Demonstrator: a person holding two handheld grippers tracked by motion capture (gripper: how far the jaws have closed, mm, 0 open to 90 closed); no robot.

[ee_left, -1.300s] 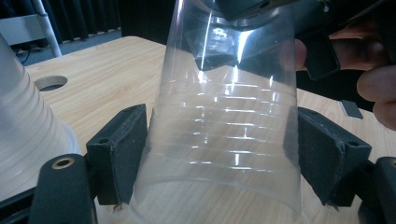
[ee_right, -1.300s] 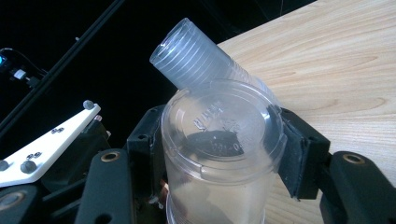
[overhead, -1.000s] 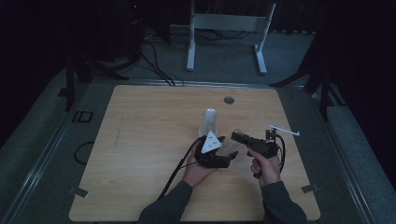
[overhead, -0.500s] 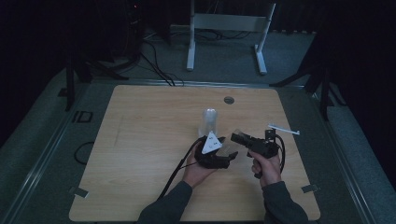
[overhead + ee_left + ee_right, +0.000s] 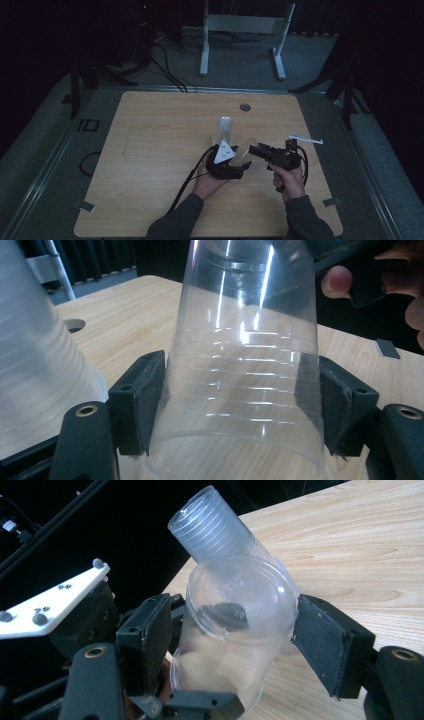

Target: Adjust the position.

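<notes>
Here is the clear plastic cup (image 5: 244, 148), lying almost level above the wooden table (image 5: 150, 150) between the two grippers; in the high view it shows as a faint glassy shape near the table's middle. The left gripper (image 5: 240, 167) has it; in the left gripper view the cup (image 5: 245, 365) sits squarely between the two black pads, both pressed against its ribbed wall near the wide rim, and those jaws have just been closing a little further on it, so that is a firm clasp. Across from it the right gripper (image 5: 255, 149) points at the cup's closed end; in the right gripper view the cup's base (image 5: 240, 600) faces the camera, with the pads on either side of it; its jaws have just been opening, the right-hand pad now about level with the wall and the left-hand one beside it, no squeeze to be seen; released, then, with the cup between the pads. Just beyond, a stack of cups (image 5: 225, 129) stands upside down on the table, close behind the held cup; the right gripper view catches it (image 5: 215, 525) slanting away past the cup. Farther right a thin white strip (image 5: 305, 138) lies flat on the wood, apart from everything.
</notes>
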